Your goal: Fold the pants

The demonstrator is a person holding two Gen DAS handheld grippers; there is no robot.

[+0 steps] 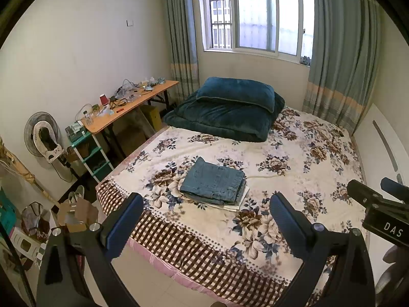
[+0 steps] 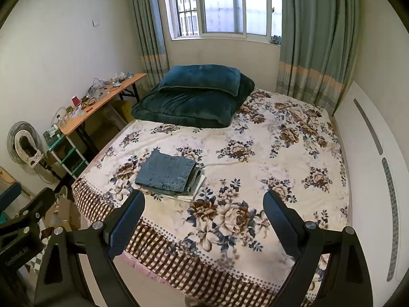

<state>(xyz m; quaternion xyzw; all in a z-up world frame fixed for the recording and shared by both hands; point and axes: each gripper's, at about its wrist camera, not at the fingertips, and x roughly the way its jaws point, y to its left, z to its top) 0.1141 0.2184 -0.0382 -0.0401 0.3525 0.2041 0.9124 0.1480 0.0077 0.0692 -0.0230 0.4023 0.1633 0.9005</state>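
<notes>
Pants: the blue denim pants (image 1: pixel 213 182) lie folded into a compact rectangle on the bed (image 1: pixel 294 153), near its foot edge and toward the side where the table stands.
Under the pants: a pale folded cloth (image 1: pixel 241 199) shows below them, its edges sticking out on the side nearer the foot of the bed.
Left tongs: the left tongs (image 1: pixel 207 217) are spread wide and hold nothing; they hang in the air above the foot of the bed, apart from the pants, which sit between the two fingers in the left wrist view.
Right tongs: the right tongs (image 2: pixel 204 216) are also spread wide with nothing between them, above the foot of the bed and clear of the pants; in the right wrist view the pants lie just beyond the left finger.
Bed cover: a cream sheet with brown and blue flowers, with a brown checked border (image 2: pixel 179 263) along the foot edge.
Head of the bed: a dark teal quilt (image 1: pixel 219 120) lies folded there, with a matching pillow (image 1: pixel 236 93) on top.
Table: a wooden table (image 1: pixel 133 105) stands beside the bed against the wall, cluttered with cables, a red cup (image 1: pixel 103 99) and small items.
Behind the bed: a window (image 1: pixel 258 15) with green curtains (image 1: pixel 340 51) on both sides.
</notes>
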